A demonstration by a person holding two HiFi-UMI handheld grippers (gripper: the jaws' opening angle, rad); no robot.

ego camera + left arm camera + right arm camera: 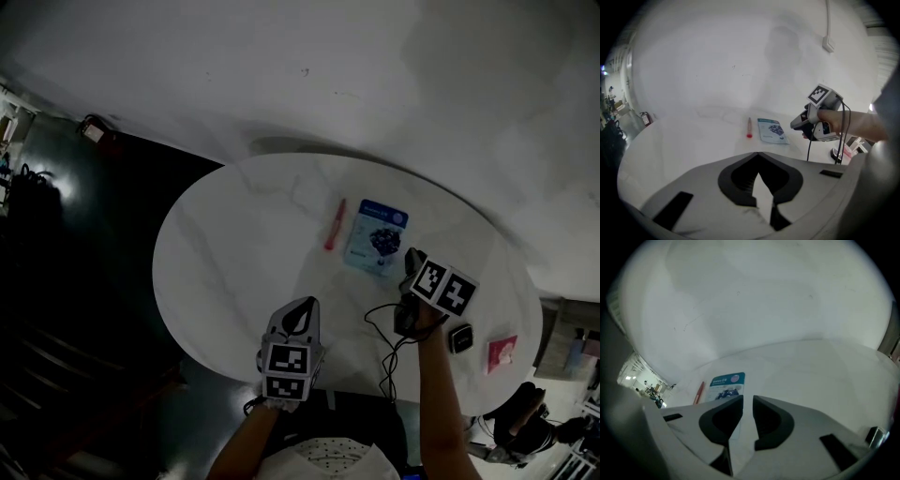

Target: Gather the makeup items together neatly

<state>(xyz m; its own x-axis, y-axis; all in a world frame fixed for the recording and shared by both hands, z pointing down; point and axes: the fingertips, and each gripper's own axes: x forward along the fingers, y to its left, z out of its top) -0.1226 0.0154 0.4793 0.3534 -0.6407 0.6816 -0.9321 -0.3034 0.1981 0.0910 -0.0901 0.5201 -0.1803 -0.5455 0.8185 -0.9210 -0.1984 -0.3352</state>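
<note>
On the white oval table [234, 244] lie a red stick-shaped makeup item [335, 225] and, just right of it, a blue-and-white sachet [377, 238]. My right gripper [410, 256] hovers at the sachet's near right corner, jaws a narrow gap apart with nothing between them. In the right gripper view the sachet [726, 385] and red stick [699, 393] lie just beyond that gripper [747, 398]. My left gripper [302, 306] rests near the table's front edge, tips together and empty. The left gripper view shows the stick [749, 127], the sachet [771, 130] and the right gripper [794, 124].
A small black case [460, 337] and a pink packet [502, 352] lie at the table's right end, behind my right hand. A black cable [384, 349] trails from the right gripper across the front edge. Dark floor lies to the left of the table.
</note>
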